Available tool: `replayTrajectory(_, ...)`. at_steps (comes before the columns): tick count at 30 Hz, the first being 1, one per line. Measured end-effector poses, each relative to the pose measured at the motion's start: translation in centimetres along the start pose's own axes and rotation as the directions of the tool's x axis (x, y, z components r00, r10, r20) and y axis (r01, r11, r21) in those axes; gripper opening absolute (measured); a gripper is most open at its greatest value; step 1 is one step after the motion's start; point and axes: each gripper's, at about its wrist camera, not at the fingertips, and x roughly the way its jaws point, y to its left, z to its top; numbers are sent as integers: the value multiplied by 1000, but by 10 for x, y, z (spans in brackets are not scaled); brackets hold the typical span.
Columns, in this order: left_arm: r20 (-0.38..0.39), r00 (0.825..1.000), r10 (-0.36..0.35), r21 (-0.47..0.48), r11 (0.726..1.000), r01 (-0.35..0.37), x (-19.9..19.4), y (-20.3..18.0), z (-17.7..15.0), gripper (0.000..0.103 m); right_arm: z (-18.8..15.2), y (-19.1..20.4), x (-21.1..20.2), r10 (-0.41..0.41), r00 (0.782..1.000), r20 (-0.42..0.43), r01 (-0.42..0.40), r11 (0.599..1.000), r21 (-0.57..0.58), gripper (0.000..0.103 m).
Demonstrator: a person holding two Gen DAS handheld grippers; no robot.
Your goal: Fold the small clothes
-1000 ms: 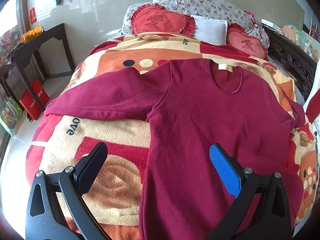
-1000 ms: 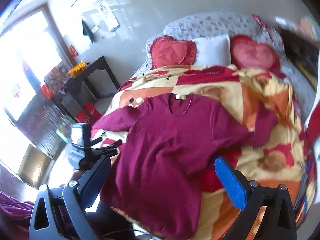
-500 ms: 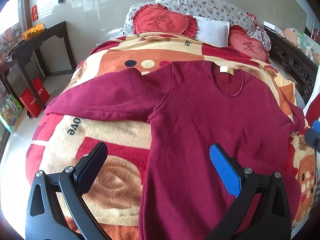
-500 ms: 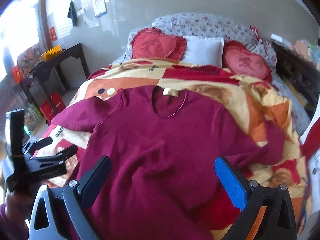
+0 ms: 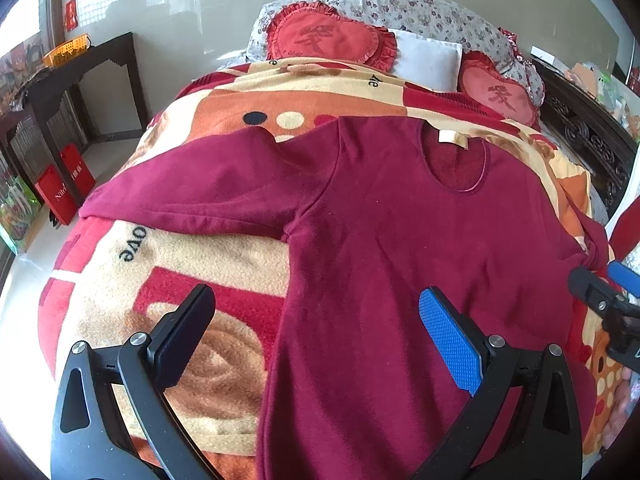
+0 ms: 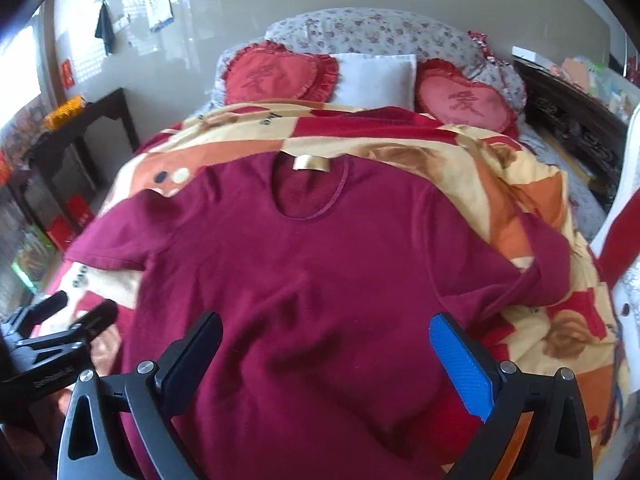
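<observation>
Maroon long-sleeved top (image 5: 400,248) is lying flat, front up, on the patterned blanket (image 5: 168,264) covering the bed, collar pointing toward the head edge, hem at the foot edge. Left gripper (image 5: 316,328) is hovering above the hem's left side, jaws wide, holding nothing. Right gripper (image 6: 326,350) is hovering over the lower body of the top, jaws wide, holding nothing.

Two heart cushions (image 6: 280,76) flank a white pillow (image 6: 374,80) above the blanket (image 5: 240,92).
</observation>
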Motion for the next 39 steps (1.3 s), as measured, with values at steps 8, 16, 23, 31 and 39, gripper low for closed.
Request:
replayTrajectory(8, -3, 1000, 5, 21, 1000, -5, 0, -10, -4, 103, -8, -4, 6, 13, 999, -31, -12, 1000, 29, 103)
replayTrajectory(16, -8, 1000, 3, 26, 1000, -3, -2, -15, -7, 103, -14, -15, 7, 11, 999, -36, -9, 998, 69, 103)
replayTrajectory(23, -7, 1000, -6, 30, 1000, 6, -4, -23, -8, 103, -16, -22, 9, -14, 999, -42, 18, 995, 102, 103)
replayTrajectory(31, -16, 1000, -16, 31, 999, 17, -2, -29, -9, 103, -18, -19, 11, -19, 999, -46, 23, 996, 86, 103)
replayTrajectory(39, -20, 1000, -12, 28, 1000, 12, 1, -27, -8, 103, -18, -19, 17, -11, 998, -55, 17, 995, 96, 103)
